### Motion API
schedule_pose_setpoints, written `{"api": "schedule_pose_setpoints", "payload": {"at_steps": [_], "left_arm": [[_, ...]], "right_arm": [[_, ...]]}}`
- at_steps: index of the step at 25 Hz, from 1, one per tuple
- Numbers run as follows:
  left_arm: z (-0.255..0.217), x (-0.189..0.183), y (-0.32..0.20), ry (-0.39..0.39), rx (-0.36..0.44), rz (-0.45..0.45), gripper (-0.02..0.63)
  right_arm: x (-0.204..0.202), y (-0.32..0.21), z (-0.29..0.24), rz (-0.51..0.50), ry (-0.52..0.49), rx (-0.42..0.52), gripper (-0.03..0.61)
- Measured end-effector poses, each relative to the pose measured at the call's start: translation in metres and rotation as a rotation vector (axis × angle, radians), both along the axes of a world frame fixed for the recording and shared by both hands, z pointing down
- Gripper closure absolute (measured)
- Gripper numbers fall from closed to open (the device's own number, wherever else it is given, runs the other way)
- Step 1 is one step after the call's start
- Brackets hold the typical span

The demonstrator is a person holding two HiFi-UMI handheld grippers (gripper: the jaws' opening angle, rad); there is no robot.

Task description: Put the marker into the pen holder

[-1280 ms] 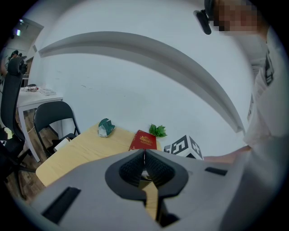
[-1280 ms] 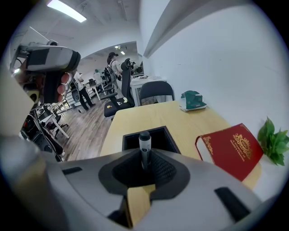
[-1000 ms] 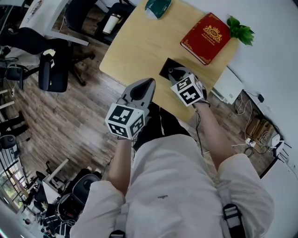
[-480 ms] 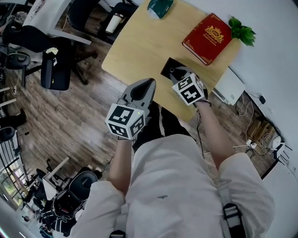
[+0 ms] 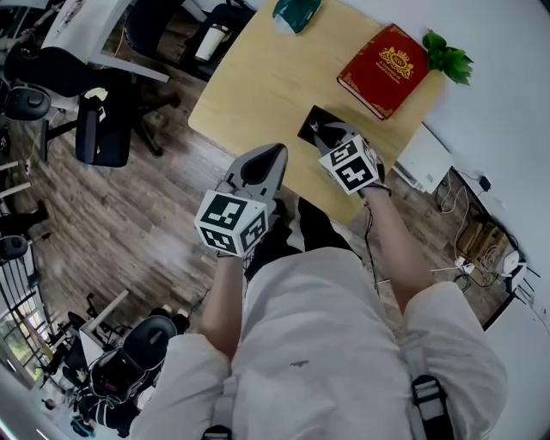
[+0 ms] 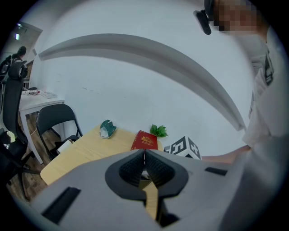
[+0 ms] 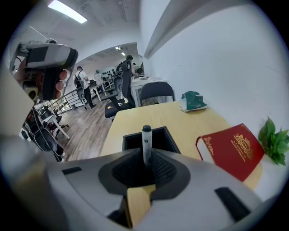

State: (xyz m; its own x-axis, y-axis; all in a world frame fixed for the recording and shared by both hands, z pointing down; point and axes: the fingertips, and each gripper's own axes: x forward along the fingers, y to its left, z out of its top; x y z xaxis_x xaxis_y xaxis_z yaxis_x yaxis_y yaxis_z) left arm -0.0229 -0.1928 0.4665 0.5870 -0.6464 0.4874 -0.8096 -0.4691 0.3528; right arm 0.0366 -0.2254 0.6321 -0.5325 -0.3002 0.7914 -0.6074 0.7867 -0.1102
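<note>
So the marker [image 7: 146,143] is pinched in the right gripper [image 7: 146,159], jaws clamped on its lower barrel, with the dark capped end poking out past the tips. In the right gripper view the marker lines up right over the open top of the pen holder [image 7: 129,140], a black square box sitting near the close edge of the wooden table [image 7: 189,122]. I can't tell whether the tip is actually inside the box or just above it. From the head view the right gripper [image 5: 320,131] sits right at the holder [image 5: 308,122], which it half covers.

The left gripper [image 6: 144,155] is holding nothing, with its jaws pressed together (only a thin seam between the pads). In the head view it [image 5: 272,155] hangs off the table's near edge over the wood floor, apart from the right one.

Further back on the table there's a red book [image 5: 384,69] with a gold crest. A small green plant [image 5: 447,58] is just beside the book's far corner. A teal pack [image 5: 296,10] sits at the far end, well apart from the holder. Office chairs [image 5: 99,129] stand off to the left.
</note>
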Motion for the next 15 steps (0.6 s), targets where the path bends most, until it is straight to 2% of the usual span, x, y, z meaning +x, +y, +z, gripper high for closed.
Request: {"api": "schedule_pose_setpoints", "payload": {"at_steps": [8,15], "left_arm": [[-0.007,-0.012,0.003,0.000,0.012,-0.001,0.605],[-0.019,-0.025,0.012,0.006,0.034,0.015,0.606]], "right_arm": [[0.000,-0.001,0.001,0.025,0.021,-0.005,0.508],[0.002,-0.002,-0.010,0.074,0.041,0.010,0.479]]}}
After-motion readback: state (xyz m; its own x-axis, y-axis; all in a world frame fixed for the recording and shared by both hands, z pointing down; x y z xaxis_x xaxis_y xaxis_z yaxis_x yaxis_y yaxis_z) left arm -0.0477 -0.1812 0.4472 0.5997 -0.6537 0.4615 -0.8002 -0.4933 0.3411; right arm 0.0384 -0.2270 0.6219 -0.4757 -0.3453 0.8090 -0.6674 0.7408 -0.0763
